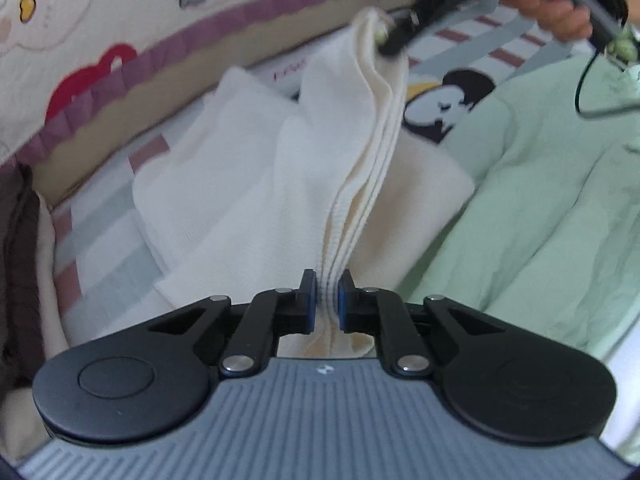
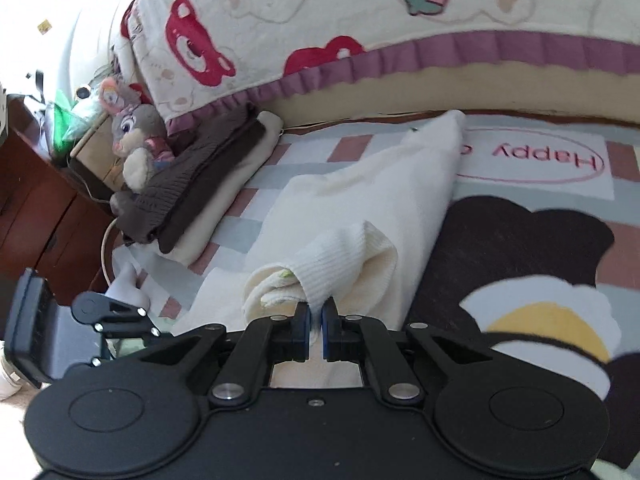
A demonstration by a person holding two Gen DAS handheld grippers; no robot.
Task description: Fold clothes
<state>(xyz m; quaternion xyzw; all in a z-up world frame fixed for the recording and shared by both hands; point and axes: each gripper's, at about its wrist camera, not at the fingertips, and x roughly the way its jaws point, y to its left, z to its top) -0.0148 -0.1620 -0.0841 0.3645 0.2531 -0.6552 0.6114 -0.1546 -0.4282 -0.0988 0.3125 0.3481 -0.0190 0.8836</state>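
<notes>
Patterned bedsheet (image 2: 536, 160), cartoon headboard cover (image 2: 320, 12), wooden nightstand (image 2: 36, 208).

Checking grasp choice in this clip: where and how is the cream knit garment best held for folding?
By its ribbed edge, as now: the left gripper and right gripper each pinch one end of it on the cream knit garment, coming from above. The stacked edge hangs taut between them, so layers stay aligned.

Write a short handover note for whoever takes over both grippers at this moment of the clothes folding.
Left gripper: shut on the ribbed edge of the cream sweater.
Right gripper: shut on another part of the same sweater.
The sweater is lifted between the two, its rest draped on the bed cover. A brown garment lies folded by the bed's edge; a green garment lies to one side.
Done: both grips taken.
Left: lay it over, smooth it, release.
</notes>
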